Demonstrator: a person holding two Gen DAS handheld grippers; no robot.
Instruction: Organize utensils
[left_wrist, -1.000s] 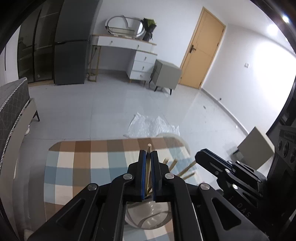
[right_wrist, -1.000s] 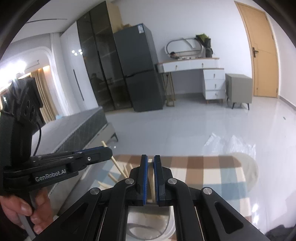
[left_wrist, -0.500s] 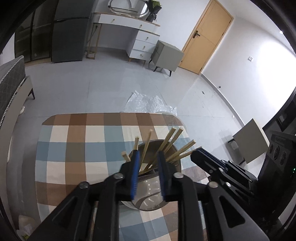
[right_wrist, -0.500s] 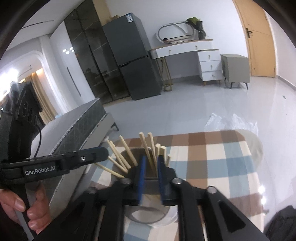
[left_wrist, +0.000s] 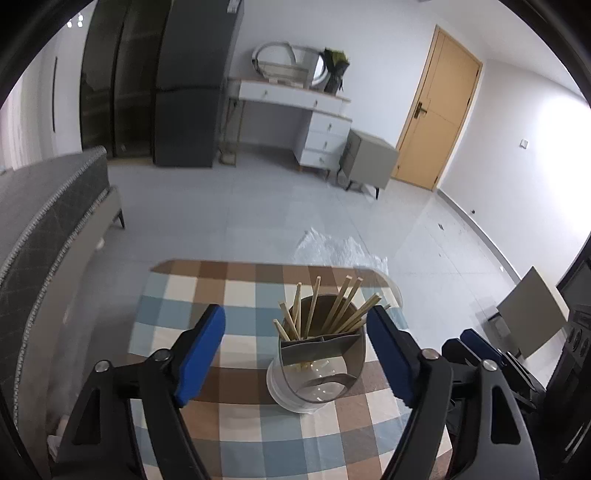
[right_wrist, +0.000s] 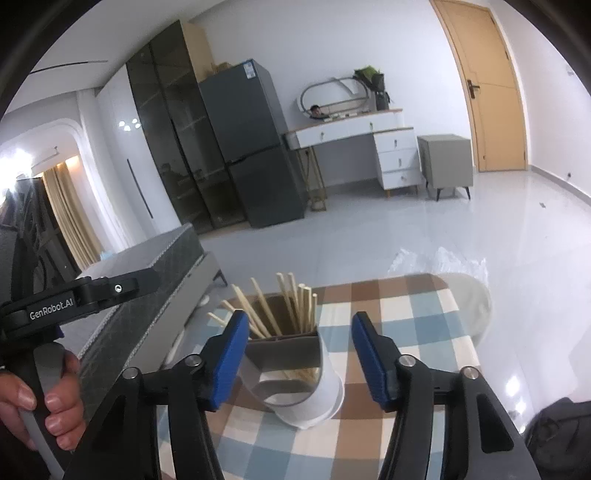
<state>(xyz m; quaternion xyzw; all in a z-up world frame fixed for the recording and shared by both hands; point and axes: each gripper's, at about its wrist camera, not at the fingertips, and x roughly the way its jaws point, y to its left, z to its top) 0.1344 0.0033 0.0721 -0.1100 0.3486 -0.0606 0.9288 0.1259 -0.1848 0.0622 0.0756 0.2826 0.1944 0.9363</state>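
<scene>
A small table covered in a brown, blue and cream checked cloth (left_wrist: 236, 413) fills the lower part of both wrist views, with a grey upholstered bed edge (left_wrist: 44, 229) just beside it and pale floor tiles beyond. On the cloth stands a round utensil holder of grey plastic with inner dividers and a white base (left_wrist: 319, 362), set toward the table's far right side in the left wrist view. A bundle of pale wooden chopsticks (left_wrist: 325, 310) stands in its far compartment, their long axes running upward and fanning outward, tips leaning away from both cameras; the nearer compartments look empty.

The left gripper (left_wrist: 295, 350), black with blue pads, points down at the holder, which sits ahead of and between its fingers but clear of them. Its jaws are opening and nothing is pinched between them. The right gripper (right_wrist: 299, 354) frames the same holder from the other side, the holder lying ahead and slightly left of centre between its pads; its jaws are also opening and carry nothing. A hand (right_wrist: 44, 402) grips the left tool's handle at the left edge of the right wrist view.

Both grippers look about equally near. No loose utensil shows on the cloth, so the sorting appears far along.
</scene>
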